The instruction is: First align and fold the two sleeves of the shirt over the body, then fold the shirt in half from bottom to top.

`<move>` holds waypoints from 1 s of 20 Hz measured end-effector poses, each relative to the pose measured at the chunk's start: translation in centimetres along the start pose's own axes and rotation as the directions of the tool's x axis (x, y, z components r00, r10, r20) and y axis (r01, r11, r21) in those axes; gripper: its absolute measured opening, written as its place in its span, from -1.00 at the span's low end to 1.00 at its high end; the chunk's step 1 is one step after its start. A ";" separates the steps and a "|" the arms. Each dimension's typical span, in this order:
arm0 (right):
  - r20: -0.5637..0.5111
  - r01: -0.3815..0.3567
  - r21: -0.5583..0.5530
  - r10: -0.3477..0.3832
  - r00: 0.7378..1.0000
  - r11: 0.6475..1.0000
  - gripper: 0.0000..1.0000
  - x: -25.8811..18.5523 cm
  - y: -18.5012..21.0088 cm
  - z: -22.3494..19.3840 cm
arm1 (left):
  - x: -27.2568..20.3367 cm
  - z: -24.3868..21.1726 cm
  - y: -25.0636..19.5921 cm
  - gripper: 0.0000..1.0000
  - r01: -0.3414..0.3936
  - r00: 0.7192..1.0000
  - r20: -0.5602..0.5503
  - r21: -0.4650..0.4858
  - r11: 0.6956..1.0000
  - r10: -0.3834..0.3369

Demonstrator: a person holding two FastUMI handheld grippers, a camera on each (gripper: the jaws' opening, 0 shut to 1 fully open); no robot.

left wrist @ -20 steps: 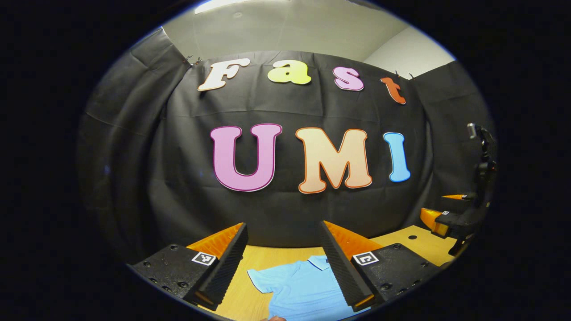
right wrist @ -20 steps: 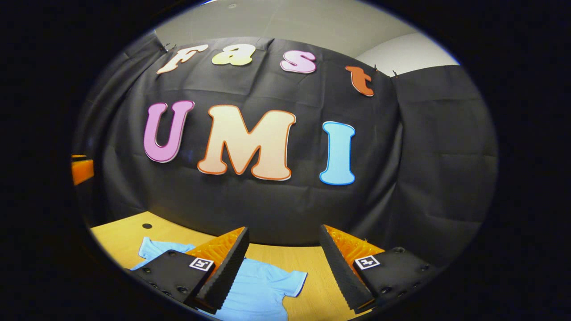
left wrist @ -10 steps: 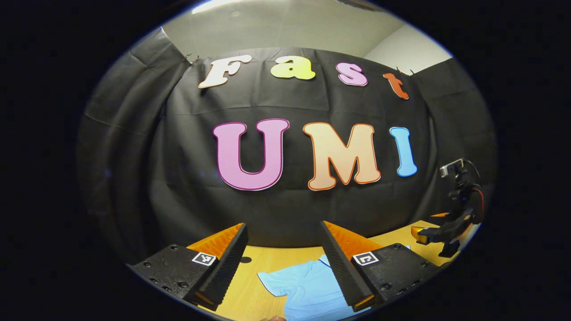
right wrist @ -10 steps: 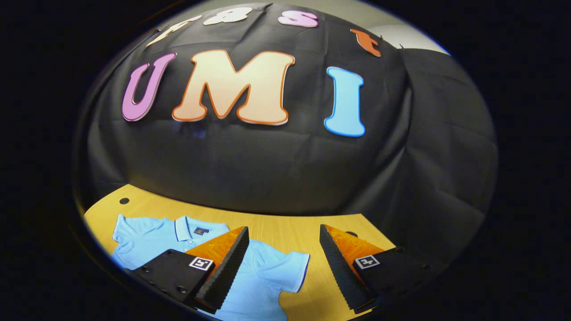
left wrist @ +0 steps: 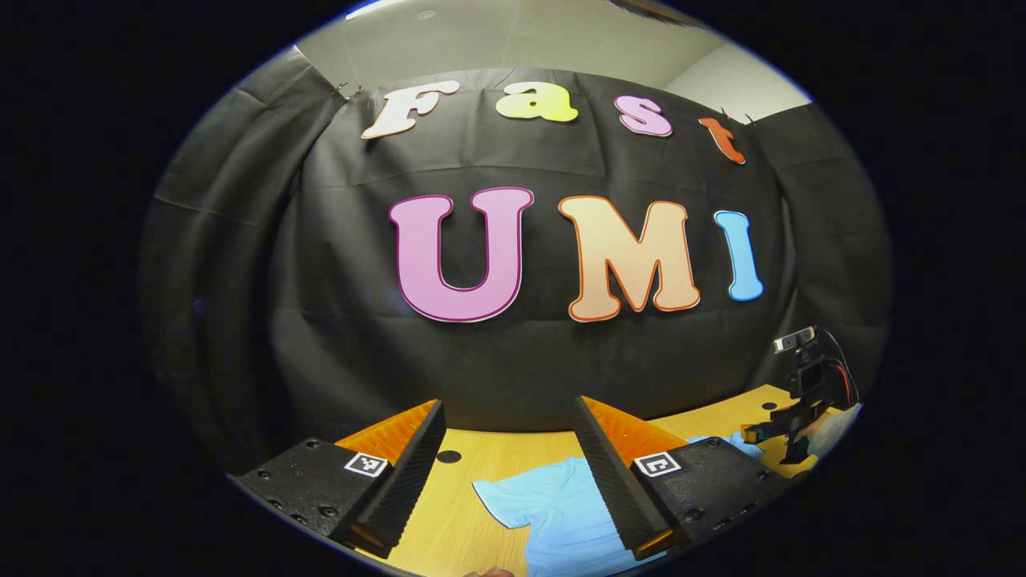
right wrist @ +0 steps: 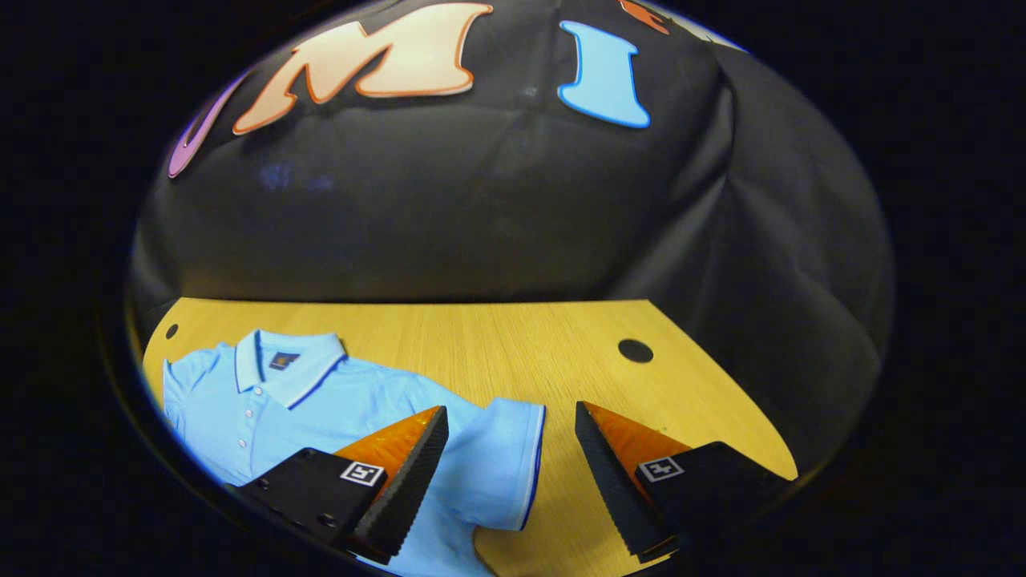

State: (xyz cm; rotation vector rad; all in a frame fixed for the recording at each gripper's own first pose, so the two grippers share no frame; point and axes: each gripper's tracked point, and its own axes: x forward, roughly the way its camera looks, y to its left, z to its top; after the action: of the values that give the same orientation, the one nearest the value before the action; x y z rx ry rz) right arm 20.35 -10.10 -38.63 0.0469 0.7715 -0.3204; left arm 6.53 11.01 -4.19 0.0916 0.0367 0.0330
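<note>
Both tongs stand with their fingers wide apart, holding nothing. Right tongs (right wrist: 510,473) hang above the near right part of a light blue polo shirt (right wrist: 321,409), and between the spread fingers lies the shirt's right sleeve (right wrist: 501,461), flat, with a dark blue stripe along its cuff. That shirt lies face up and unfolded on the wooden table (right wrist: 497,336), its collar (right wrist: 292,365) toward the far left of the right gripper view, buttons running down the placket, a small dark label inside the neck. Its other sleeve reaches toward the table's left edge. A round hole (right wrist: 635,350) in the tabletop sits well apart from the shirt, on the far right, and another hole (right wrist: 171,329) shows at the far left corner.

Left tongs (left wrist: 510,473) hover over the shirt's left sleeve (left wrist: 521,497), which spreads flat on the table (left wrist: 449,513) between the open fingers. In the left gripper view the right tongs (left wrist: 789,425) appear far off at the right, low over the table. Black cloth walls off the booth behind the table in both views.
</note>
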 end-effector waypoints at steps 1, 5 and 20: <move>-0.037 0.003 0.006 -0.003 0.999 1.000 0.98 0.8 -0.2 -1.2 | 0.2 -0.1 0.1 0.90 -0.001 1.000 -0.003 0.001 1.000 0.001; -0.174 -0.037 0.070 0.049 0.984 0.997 0.96 1.7 0.6 -4.6 | 0.7 -0.6 0.1 0.90 -0.007 1.000 -0.013 -0.002 1.000 0.007; -0.063 -0.328 0.227 0.349 0.935 0.917 -0.92 -3.0 11.4 0.5 | 0.8 -2.5 1.1 0.90 -0.033 0.998 -0.056 -0.049 0.998 0.030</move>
State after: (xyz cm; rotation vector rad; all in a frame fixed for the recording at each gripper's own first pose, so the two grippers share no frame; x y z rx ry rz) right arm 22.16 1.40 -37.04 0.3996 0.8125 -0.0682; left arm 7.22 12.32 -6.58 0.0417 0.0896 0.0678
